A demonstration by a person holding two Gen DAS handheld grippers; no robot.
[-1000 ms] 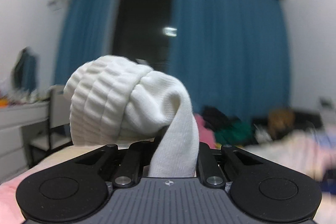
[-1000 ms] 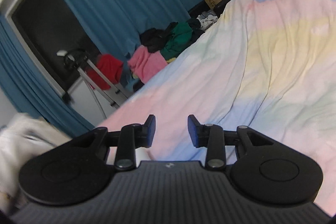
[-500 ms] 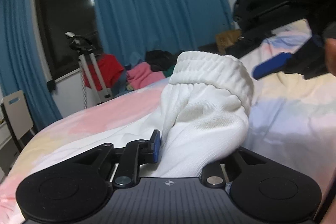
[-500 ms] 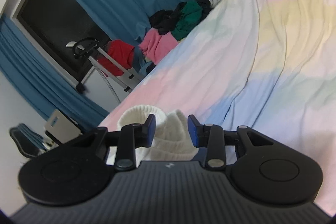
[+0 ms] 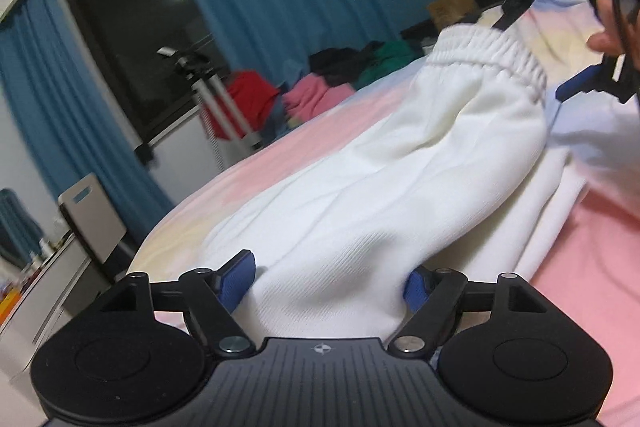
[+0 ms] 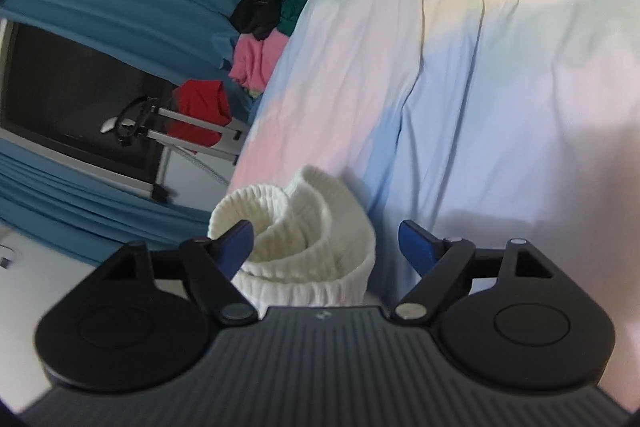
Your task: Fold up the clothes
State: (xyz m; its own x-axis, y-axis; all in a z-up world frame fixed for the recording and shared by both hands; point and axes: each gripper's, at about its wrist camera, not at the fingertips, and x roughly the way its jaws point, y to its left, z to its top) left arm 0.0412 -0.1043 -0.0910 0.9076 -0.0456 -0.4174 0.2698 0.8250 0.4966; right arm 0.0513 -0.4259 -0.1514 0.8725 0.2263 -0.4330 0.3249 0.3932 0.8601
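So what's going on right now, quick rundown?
Left gripper open, white garment between its fingers. Right gripper open at the ribbed cuff. Garment lies on the bedsheet. Nothing in the way.

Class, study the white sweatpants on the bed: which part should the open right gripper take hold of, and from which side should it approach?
Probably the ribbed elastic waistband of the white sweatpants. It stands bunched up off the pastel bedsheet, offering a thick ridge. It already sits between the right gripper and its open fingers, so closing straight ahead from the waist end looks simplest.
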